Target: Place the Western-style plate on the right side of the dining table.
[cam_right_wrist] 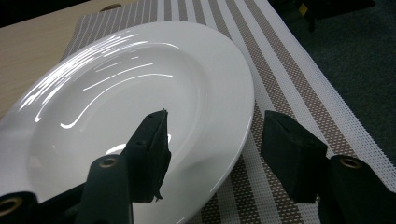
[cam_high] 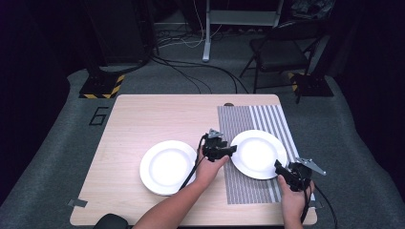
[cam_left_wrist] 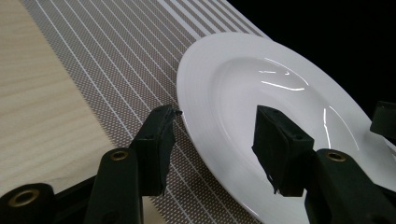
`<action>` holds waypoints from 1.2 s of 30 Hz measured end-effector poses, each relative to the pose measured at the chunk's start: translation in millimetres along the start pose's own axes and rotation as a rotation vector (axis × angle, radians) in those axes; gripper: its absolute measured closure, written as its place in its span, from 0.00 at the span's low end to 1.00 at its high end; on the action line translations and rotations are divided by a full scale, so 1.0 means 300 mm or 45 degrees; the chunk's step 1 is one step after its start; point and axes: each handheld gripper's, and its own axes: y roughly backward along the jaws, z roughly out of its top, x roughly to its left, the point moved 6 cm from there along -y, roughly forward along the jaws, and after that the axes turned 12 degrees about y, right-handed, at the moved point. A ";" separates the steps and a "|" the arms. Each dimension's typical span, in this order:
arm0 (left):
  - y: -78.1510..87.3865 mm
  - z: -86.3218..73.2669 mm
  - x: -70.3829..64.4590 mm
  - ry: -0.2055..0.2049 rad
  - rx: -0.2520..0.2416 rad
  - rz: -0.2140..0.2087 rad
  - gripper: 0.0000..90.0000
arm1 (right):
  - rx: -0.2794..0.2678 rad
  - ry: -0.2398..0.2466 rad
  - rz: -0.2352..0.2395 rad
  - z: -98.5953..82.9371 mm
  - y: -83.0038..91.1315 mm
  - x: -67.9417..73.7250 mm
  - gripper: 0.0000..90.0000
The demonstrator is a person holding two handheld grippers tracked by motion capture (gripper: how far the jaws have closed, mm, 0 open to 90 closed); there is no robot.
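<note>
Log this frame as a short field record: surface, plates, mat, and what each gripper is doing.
surface: wooden table
mat: striped placemat on the table's right part
plate on mat: white plate, empty
other plate: second white plate, on bare wood, empty
left gripper: open, jaws astride the mat plate's left rim
right gripper: open, jaws astride the same plate's near right rim

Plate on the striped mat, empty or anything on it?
Empty: the plate on the mat shows bare white, only glare streaks.
</note>
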 end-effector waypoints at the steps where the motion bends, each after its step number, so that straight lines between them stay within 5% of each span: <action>1: 0.012 0.005 0.001 0.000 0.003 -0.005 0.53 | -0.007 0.005 0.005 0.004 0.002 0.003 0.46; 16: 0.194 0.065 0.074 -0.040 -0.025 0.042 0.53 | -0.031 0.098 0.115 0.068 0.031 0.121 0.44; 36: 0.463 0.106 0.208 -0.004 -0.112 0.129 0.53 | -0.032 0.269 0.339 0.143 0.035 0.316 0.44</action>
